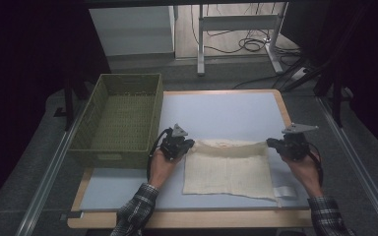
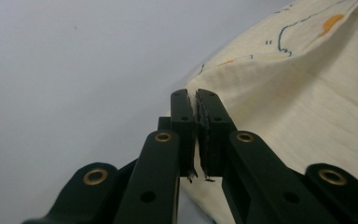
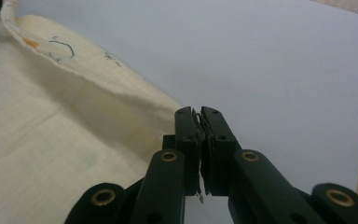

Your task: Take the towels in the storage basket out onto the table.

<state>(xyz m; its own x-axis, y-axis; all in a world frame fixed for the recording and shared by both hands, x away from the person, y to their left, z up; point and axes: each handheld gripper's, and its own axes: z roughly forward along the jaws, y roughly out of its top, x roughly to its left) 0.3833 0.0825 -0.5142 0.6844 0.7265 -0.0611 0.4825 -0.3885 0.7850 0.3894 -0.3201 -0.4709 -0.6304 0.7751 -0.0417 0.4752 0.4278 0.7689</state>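
Cream woven cloth (image 1: 226,169), roughly square, lies on the pale blue table (image 1: 226,110) at its near middle. Far edge of the cloth is lifted off the surface and stretched between both tools; the rest lies flat, with the near edge close to the table's near side. A white tag (image 1: 284,191) sits at the cloth's near right corner.

Left tool (image 1: 189,144), held in the person's left hand (image 1: 160,164), jaws pressed together on the cloth's far left corner; the left gripper view shows fabric caught between the pads. Small dark and orange print (image 2: 326,23) on the lifted edge.

Right tool (image 1: 270,143), in the right hand (image 1: 302,167), jaws likewise pinching the far right corner; the right gripper view shows the cloth edge running into the closed pads.

Green woven rectangular basket (image 1: 120,115) stands on the table's left side, just left of the left tool.
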